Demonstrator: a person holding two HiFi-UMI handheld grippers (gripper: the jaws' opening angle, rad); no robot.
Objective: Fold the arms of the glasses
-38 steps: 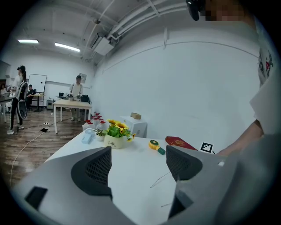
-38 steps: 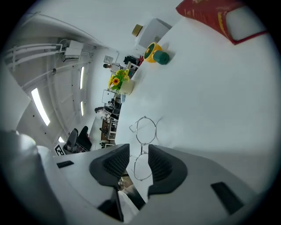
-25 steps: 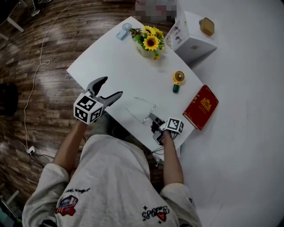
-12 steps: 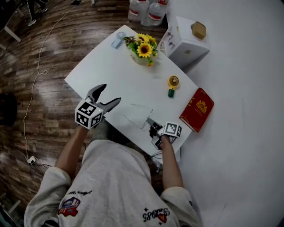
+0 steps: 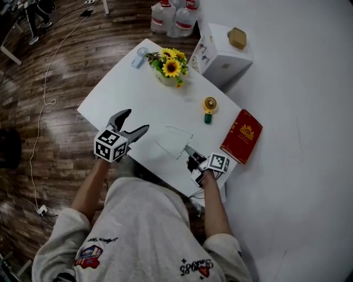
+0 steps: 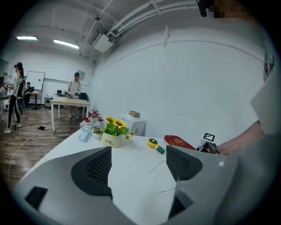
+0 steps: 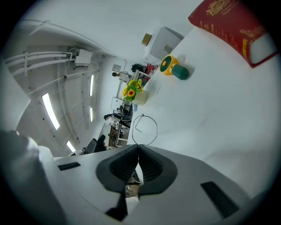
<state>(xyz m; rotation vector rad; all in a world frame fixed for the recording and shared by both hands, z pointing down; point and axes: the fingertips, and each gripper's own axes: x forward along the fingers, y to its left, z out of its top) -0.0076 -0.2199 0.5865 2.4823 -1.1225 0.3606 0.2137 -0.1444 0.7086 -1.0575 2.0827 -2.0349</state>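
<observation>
The glasses [image 5: 174, 139] are thin-wire and clear-lensed, hard to make out against the white table [image 5: 121, 88]. My right gripper [image 5: 191, 150] is shut on one end of them and holds them just above the table near its front edge. In the right gripper view a wire lens rim [image 7: 146, 128] sticks out past the closed jaws of the right gripper [image 7: 139, 149]. My left gripper [image 5: 135, 121] hovers open to the left of the glasses, nothing between its fingers. In the left gripper view, thin wire arms [image 6: 158, 165] show between the open left gripper's [image 6: 138, 165] jaws.
A sunflower pot [image 5: 168, 69] and a small blue item [image 5: 139, 56] stand at the table's far end. A yellow-green tool [image 5: 209, 106] and a red book [image 5: 241, 136] lie to the right. A white box [image 5: 223, 52] and water bottles [image 5: 174, 16] sit beyond the table.
My right gripper has risen a little with the glasses in it. The left gripper has stayed about where it was, still open.
</observation>
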